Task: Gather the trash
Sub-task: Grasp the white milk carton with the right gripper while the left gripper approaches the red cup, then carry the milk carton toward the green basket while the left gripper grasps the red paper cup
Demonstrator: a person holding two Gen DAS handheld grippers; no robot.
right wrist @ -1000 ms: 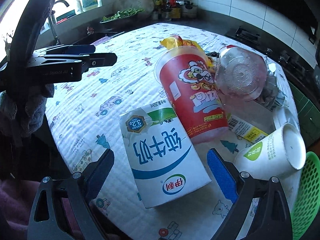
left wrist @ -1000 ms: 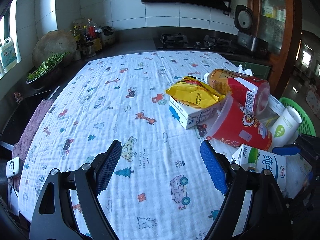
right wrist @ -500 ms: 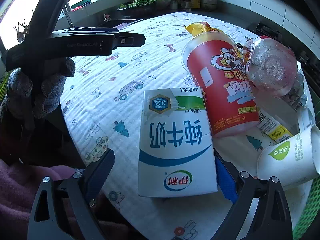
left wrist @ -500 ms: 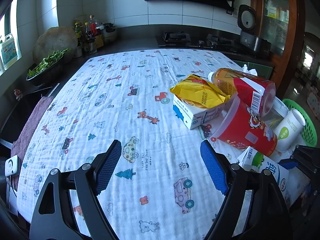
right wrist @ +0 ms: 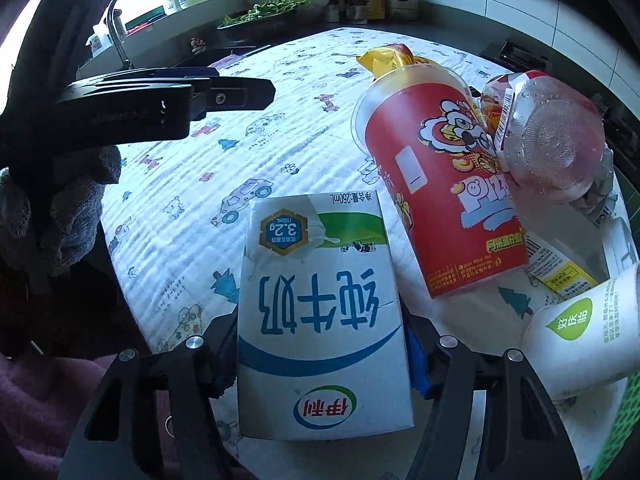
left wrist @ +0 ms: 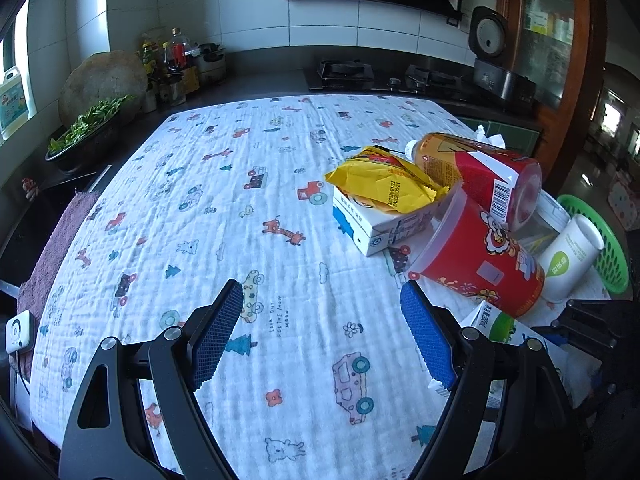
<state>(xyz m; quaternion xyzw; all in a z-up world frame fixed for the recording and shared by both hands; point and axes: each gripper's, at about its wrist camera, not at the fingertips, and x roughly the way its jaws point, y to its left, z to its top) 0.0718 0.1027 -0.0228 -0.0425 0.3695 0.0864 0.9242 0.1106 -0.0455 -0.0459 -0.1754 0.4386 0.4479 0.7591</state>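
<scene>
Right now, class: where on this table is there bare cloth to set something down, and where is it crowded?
The printed tablecloth lies bare from the counter-side edge to the left gripper, bordered on the right by the yellow wrapper and small carton. Crowded: the right edge, with red cup, bottle, white cup, milk carton and green basket.

The right gripper (right wrist: 320, 354) has just been closing and now clamps both sides of the white milk carton (right wrist: 320, 312), which fills the lower centre of its view instead of lying ahead.
</scene>
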